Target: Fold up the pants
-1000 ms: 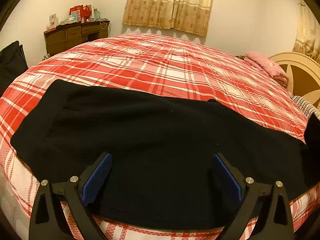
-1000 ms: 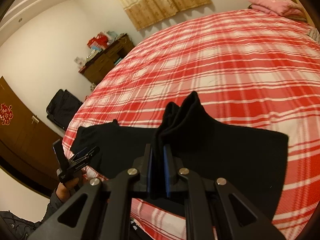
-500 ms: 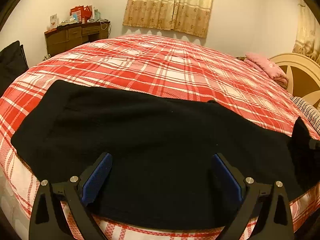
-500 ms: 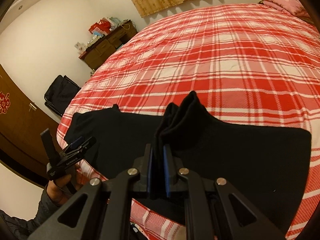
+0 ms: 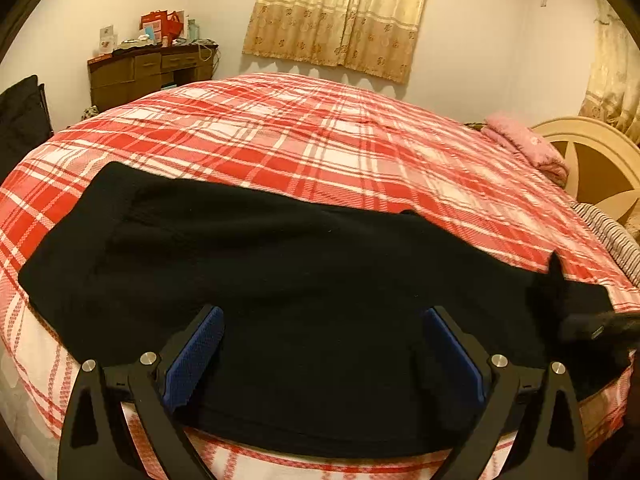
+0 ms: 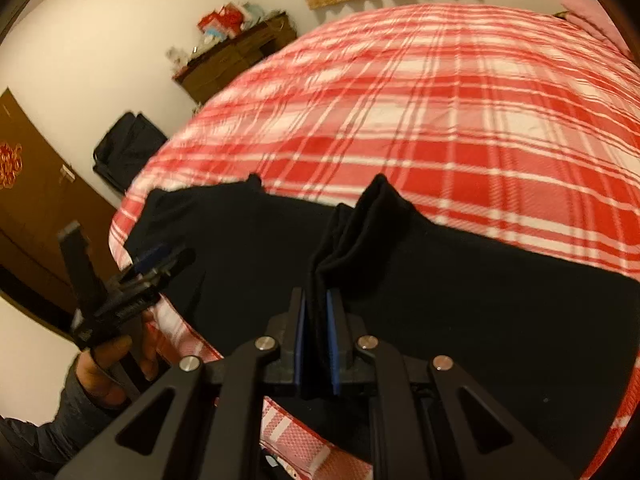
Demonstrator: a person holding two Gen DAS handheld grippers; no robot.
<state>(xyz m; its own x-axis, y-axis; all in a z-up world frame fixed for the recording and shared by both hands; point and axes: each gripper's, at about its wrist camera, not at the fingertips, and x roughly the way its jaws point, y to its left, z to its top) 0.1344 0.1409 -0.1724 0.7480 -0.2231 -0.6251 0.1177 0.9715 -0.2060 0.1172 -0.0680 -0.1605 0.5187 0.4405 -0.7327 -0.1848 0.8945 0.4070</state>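
One pair of black pants on one plaid bed.
Right gripper is clamped on a pants fold; left gripper is spread apart; no writing is legible.

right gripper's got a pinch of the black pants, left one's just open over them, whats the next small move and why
Probably lower the left gripper and close it on the black pants edge. Its jaws are wide open, while the right gripper already pinches a raised fold, so one end would lag.
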